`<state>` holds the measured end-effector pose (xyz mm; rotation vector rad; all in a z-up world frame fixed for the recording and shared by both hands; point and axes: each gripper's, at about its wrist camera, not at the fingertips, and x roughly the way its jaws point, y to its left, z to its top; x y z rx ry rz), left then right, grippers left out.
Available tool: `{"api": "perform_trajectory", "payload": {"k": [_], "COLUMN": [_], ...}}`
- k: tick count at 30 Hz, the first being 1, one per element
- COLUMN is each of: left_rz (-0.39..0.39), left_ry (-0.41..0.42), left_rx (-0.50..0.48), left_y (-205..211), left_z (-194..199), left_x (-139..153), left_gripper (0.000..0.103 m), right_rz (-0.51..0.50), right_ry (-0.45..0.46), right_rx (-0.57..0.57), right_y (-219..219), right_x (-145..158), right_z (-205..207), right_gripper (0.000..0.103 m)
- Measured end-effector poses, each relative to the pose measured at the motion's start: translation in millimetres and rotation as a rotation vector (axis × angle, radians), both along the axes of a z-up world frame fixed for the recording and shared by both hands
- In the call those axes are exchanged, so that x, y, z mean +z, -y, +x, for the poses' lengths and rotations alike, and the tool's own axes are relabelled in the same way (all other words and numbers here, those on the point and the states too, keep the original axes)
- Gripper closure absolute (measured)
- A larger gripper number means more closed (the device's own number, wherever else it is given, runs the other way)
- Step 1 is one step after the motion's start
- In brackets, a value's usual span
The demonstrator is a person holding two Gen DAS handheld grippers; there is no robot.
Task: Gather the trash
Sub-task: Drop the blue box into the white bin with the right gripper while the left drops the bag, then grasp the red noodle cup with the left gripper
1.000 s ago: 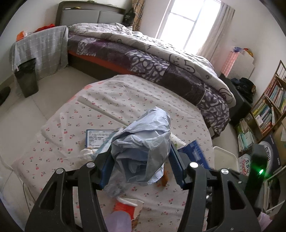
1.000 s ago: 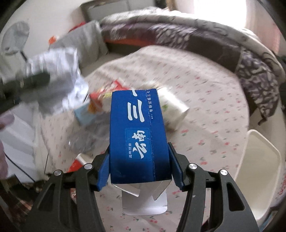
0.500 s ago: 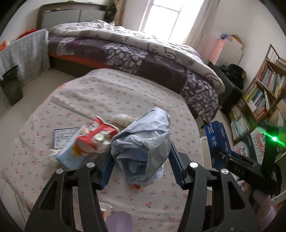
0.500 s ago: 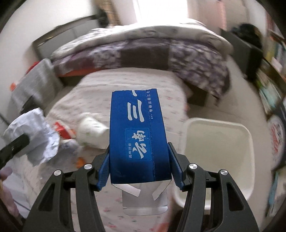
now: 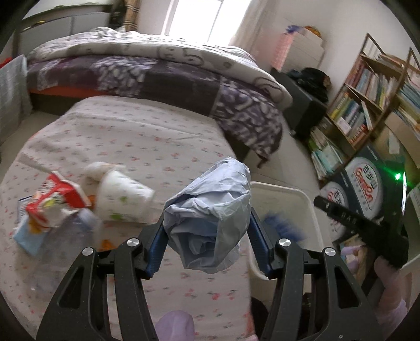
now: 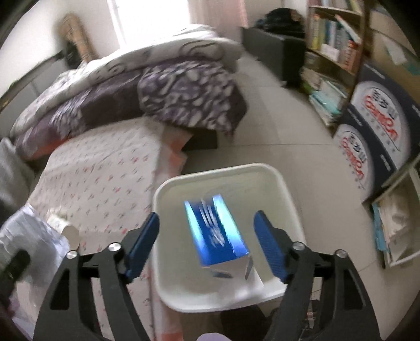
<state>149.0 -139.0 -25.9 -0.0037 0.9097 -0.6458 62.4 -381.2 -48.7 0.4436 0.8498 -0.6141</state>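
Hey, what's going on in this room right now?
A person is clearing trash off a table with a floral cloth, holding a gripper in each hand. The right gripper is opening above a white plastic bin, and a blue cardboard box is dropping in, clear of both fingers. The left gripper holds a crumpled pale blue plastic bag. A white paper cup and a red-and-white carton remain on the table.

Home bedroom, quilted bed (image 5: 157,70), bookshelf (image 5: 367,105), sunlit window (image 5: 194,18)
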Motion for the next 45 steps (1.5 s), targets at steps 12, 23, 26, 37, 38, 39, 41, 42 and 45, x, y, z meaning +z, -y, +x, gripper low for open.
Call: {"api": "perform_trajectory", "payload": {"k": [12,23,26,37,38,39,41,42,45], "left_rz": [0.033,0.000,0.012,0.079,0.091,0.102,0.136,0.157,0.214], "left_ry": [-0.014,0.003,0.017,0.069,0.068,0.066,0.057,0.053,0.043], "left_rx": [-0.147,-0.156,-0.120,0.003,0.009,0.016,0.038,0.051,0.090], "left_y": [85,111,102,57,53,48,35,28,7], "left_z": [-28,-34,-34,-31,-30,-30,-29,-28,-26], "left_x": [-17,-14,-14,-9,-10,-11,-14,-15,-19], "left_gripper": [0.048,0.017,0.017,0.012,0.012,0.012,0.012,0.012,0.012], "right_rz": [-0.016,0.013,0.013,-0.029,-0.027,-0.027,-0.023,-0.021,-0.018], "right_ry": [0.096,0.149,0.154,0.147,0.145,0.143,0.141,0.141,0.139], "right_rx": [-0.122,-0.173,-0.163,-0.046,-0.025,-0.012,0.022,0.036,0.081], "right_y": [50,69,66,20,13,7,-6,-11,-29], "right_x": [23,29,31,32,32,32,32,32,32], "right_z": [-32,-47,-45,-22,-18,-15,-8,-6,3], "right_gripper": [0.024,0.021,0.021,0.018,0.017,0.017,0.016,0.016,0.016]}}
